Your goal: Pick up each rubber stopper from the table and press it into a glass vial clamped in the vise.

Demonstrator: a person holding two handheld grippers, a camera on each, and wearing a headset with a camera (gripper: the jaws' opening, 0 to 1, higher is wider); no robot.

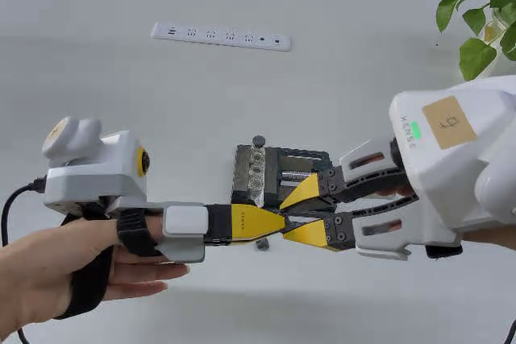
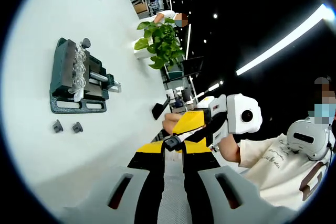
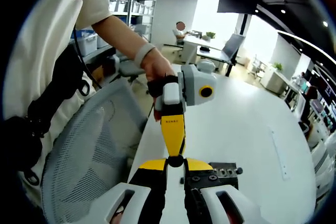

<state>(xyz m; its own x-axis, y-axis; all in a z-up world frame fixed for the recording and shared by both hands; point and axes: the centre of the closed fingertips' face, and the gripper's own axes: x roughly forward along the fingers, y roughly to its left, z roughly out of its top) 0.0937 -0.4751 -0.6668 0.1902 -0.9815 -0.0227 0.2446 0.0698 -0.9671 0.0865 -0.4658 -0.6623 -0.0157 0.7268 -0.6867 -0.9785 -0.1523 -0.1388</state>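
Handover at the bench: the left gripper (image 1: 274, 223) pinches a rubber stopper (image 2: 170, 142) at its tip, between the spread jaws of the right gripper (image 3: 176, 164). The right should close squarely on it before the left lets go. Beyond the meeting tips stands the vise (image 1: 302, 159), holding what look like four vials (image 1: 256, 171); two loose stoppers (image 2: 56, 125) lie beside it, perhaps a third at its far end

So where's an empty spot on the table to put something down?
The widest bare table lies between the power strip and the vise, and beside the plant too. It's crowded in front of the vise, where the left gripper and right gripper meet tip to tip near a loose stopper.
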